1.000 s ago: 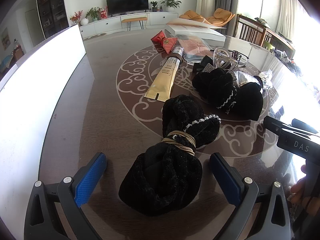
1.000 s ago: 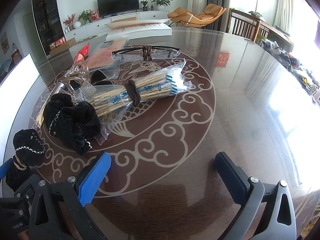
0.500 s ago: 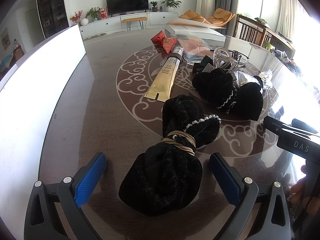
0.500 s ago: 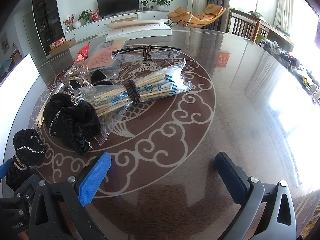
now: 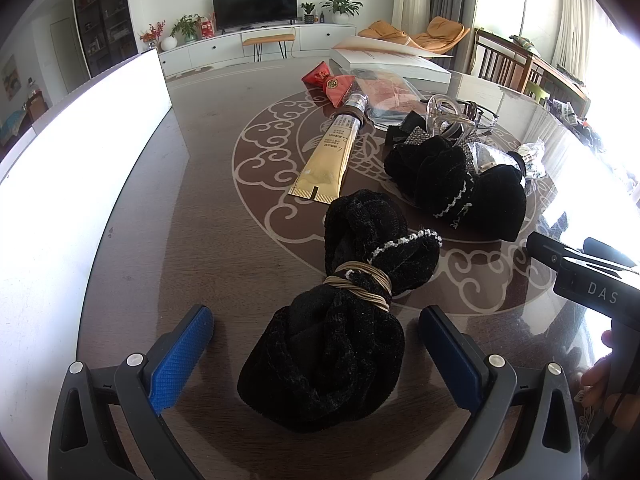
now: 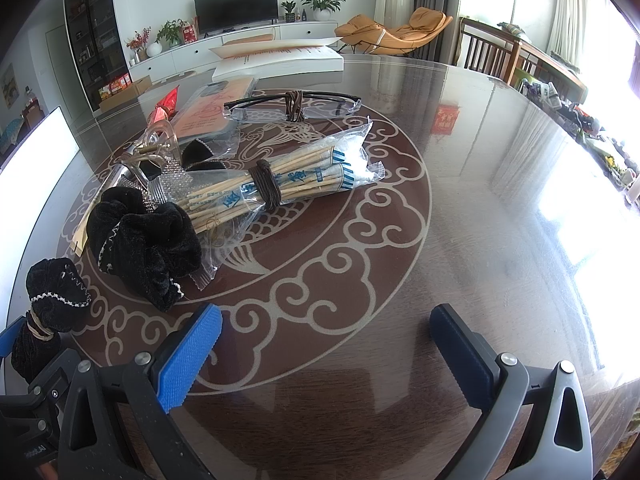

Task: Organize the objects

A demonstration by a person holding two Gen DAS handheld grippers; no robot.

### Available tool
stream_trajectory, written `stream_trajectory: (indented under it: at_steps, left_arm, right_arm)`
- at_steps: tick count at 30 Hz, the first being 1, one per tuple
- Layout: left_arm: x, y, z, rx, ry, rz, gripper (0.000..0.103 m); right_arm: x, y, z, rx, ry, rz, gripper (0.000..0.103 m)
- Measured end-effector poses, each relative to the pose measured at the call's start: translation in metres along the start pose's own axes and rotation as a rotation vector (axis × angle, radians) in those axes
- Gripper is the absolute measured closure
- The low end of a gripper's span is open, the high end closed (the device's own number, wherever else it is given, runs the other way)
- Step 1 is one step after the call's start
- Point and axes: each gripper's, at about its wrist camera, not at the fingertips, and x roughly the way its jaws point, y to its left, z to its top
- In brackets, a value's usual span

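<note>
the left gripper sat with its blue fingers apart on either side of the tied black sock bundle, which lay on the table touching neither pad, so the step in hand looked like the grasp, and the next move would call for closing squarely on the lower bulge below the tan band. the right gripper hovered over bare table with fingers apart and empty, the loose black socks at its ten o'clock and the banded chopstick packet toward eleven. against the earlier frames nothing had shifted in either view.
</note>
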Motion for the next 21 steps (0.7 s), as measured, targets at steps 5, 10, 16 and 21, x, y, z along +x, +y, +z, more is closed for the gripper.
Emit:
stream_trajectory:
  at_steps: [5,10,16,21]
  left_arm:
    - [0.000,0.000,0.000,0.000,0.000,0.000,0.000]
    - [0.000,0.000,0.000,0.000,0.000,0.000,0.000]
    - [0.000,0.000,0.000,0.000,0.000,-0.001,0.000]
    - [0.000,0.000,0.000,0.001,-0.001,-0.001,0.000]
  right_arm:
    - [0.000,0.000,0.000,0.000,0.000,0.000,0.000]
    - [0.000,0.000,0.000,0.000,0.000,0.000,0.000]
    - [0.000,0.000,0.000,0.002,-0.001,0.004,0.000]
    - [-0.008,-0.016,-0.005,-0.078,0.030,0.116,0.000]
